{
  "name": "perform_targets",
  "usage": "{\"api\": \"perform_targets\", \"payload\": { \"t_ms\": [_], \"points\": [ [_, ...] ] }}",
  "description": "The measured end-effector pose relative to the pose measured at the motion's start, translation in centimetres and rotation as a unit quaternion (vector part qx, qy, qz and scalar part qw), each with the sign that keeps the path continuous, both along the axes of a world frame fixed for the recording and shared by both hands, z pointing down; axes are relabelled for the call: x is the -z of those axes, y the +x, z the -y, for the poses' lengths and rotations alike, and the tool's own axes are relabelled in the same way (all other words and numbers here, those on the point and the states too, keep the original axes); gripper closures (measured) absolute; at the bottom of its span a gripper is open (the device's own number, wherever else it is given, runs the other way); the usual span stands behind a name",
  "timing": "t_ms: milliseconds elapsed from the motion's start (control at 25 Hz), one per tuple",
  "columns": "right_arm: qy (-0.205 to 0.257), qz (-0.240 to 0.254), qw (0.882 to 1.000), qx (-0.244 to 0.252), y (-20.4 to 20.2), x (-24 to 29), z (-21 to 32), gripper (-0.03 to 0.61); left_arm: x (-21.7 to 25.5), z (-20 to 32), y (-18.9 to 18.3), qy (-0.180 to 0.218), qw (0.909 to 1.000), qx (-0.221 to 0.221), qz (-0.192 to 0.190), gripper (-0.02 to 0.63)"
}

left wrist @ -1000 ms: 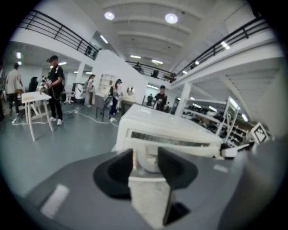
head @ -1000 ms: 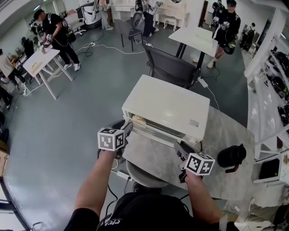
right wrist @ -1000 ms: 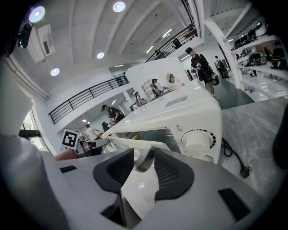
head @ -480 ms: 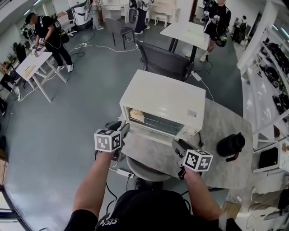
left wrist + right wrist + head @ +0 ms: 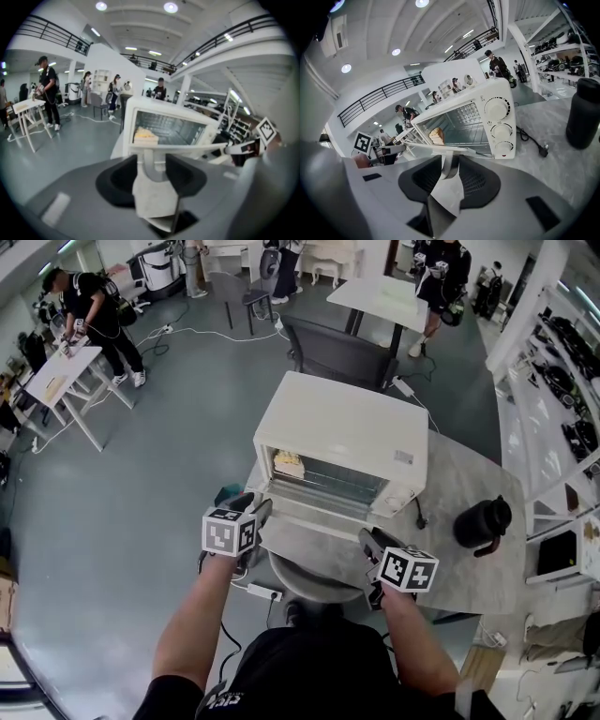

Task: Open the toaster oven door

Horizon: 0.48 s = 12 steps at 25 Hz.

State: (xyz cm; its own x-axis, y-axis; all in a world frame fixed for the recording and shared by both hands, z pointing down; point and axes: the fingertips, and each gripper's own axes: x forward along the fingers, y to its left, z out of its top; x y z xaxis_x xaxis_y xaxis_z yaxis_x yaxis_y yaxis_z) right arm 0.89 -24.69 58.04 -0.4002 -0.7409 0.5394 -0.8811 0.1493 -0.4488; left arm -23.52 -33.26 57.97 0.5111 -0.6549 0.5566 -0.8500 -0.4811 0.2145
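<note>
The toaster oven [image 5: 347,432] sits on the marble table [image 5: 469,474], its door [image 5: 319,518] tipped well down and outward, so the bread [image 5: 288,463] on the rack shows. Each gripper takes one end of the door handle [image 5: 151,161], which I'd say keeps the pull even and the door from twisting. The left gripper [image 5: 262,512] is clamped on the handle's left post. The right gripper [image 5: 367,538] has the right post between its jaws, which are closing onto it, pads already touching. From above, the marker cubes cover both grips, and the hinge is out of sight. The pale patch below each post is probably the door's face, but I can't be sure. A black flask [image 5: 481,521] stands well apart
</note>
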Motion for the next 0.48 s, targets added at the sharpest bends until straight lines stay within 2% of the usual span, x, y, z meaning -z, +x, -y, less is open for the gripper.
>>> {"api": "perform_targets", "payload": {
  "t_ms": [80,280,480],
  "points": [
    [0.001,-0.008,1.0,0.0,-0.2,-0.4,-0.5,0.471,0.1,-0.5,-0.6,0.008,0.9999,0.008,0.004,0.414],
    [-0.015,-0.009,1.0,0.016,-0.8,-2.0,-2.0,0.471,0.9,-0.8,-3.3,0.02,0.9978,0.058,-0.025,0.393],
    [-0.035,-0.004,0.999,0.038,-1.5,-3.9,-3.5,0.474,0.0,-1.0,-4.0,0.0,0.9953,0.082,-0.052,0.368]
  ]
}}
